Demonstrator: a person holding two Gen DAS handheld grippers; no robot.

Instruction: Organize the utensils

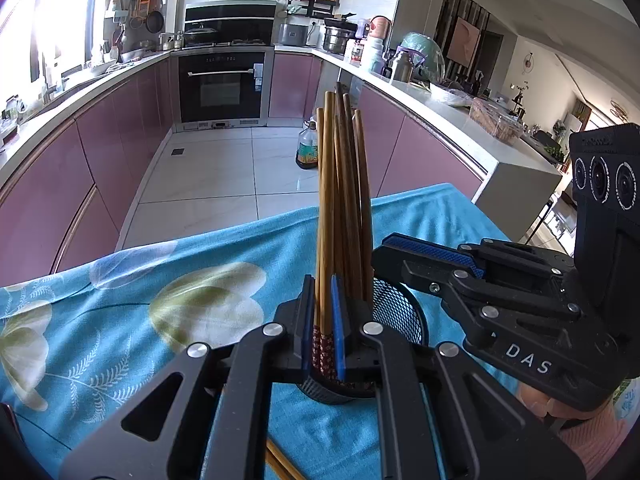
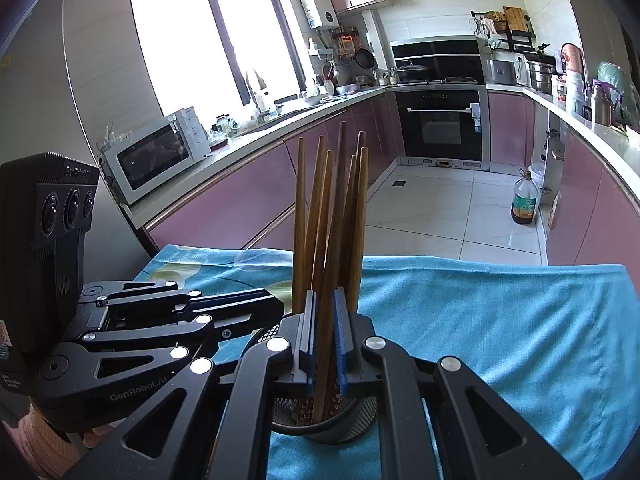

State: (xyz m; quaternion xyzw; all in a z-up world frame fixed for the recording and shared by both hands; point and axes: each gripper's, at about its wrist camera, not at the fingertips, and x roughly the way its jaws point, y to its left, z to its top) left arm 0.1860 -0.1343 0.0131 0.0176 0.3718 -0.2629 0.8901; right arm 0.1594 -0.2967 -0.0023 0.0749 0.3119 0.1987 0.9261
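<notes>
Several brown wooden chopsticks [image 1: 340,180] [image 2: 332,208] stand upright in a black mesh cup [image 1: 400,312] [image 2: 344,420] on the blue cloth. My left gripper [image 1: 322,280] is shut on a couple of them just above the cup; their patterned red ends show between its blue pads [image 1: 337,320]. My right gripper [image 2: 325,294] is shut on other chopsticks of the same bundle, over the cup's rim. Each gripper also shows side-on in the other's view: the right gripper [image 1: 382,254] reaches in from the right, the left gripper [image 2: 276,306] from the left.
A blue floral tablecloth [image 1: 140,320] [image 2: 500,340] covers the table. Two loose chopsticks [image 1: 280,464] lie on it near me. Beyond the far edge are the tiled floor, an oil bottle [image 1: 307,148] [image 2: 525,200], pink cabinets, an oven [image 1: 222,84] and a microwave [image 2: 160,156].
</notes>
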